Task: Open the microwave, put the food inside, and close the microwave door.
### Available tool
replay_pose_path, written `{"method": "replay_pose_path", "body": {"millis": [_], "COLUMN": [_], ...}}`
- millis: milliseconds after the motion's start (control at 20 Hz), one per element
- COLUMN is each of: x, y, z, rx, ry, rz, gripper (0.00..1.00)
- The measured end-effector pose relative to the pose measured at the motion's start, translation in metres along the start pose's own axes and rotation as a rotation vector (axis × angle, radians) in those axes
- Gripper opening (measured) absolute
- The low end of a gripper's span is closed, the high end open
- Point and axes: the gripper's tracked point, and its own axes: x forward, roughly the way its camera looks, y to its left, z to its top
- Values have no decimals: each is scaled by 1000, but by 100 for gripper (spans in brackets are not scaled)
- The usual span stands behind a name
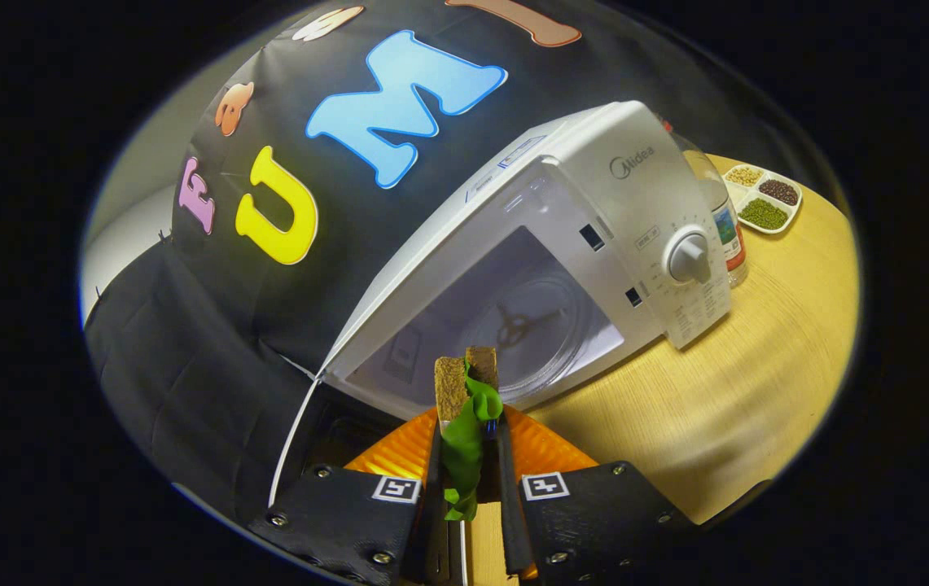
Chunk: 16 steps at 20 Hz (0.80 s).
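A white microwave [635, 195] stands on the wooden table [741, 407], tilted in my view. Its door [293, 439] is swung wide open to the left and I see it edge-on. The cavity shows a glass turntable [537, 325]. My gripper [468, 456] is shut on the food, a toy sandwich [464, 382] made of two brown bread slices with green lettuce hanging between the fingers. The sandwich is held upright just in front of the cavity opening, outside it. A round control dial [689, 257] sits on the right-hand panel.
Behind the microwave's right side stands a clear bottle [723, 220]. Farther back on the table is a white divided dish [764, 198] holding beans and grains. Black cloth covers the wall and the surface left of the microwave.
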Motion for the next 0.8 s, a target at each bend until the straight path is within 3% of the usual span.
{"method": "replay_pose_path", "body": {"millis": [800], "x": [103], "y": [10], "z": [18], "rx": [101], "ry": [-220], "rz": [11], "gripper": [31]}}
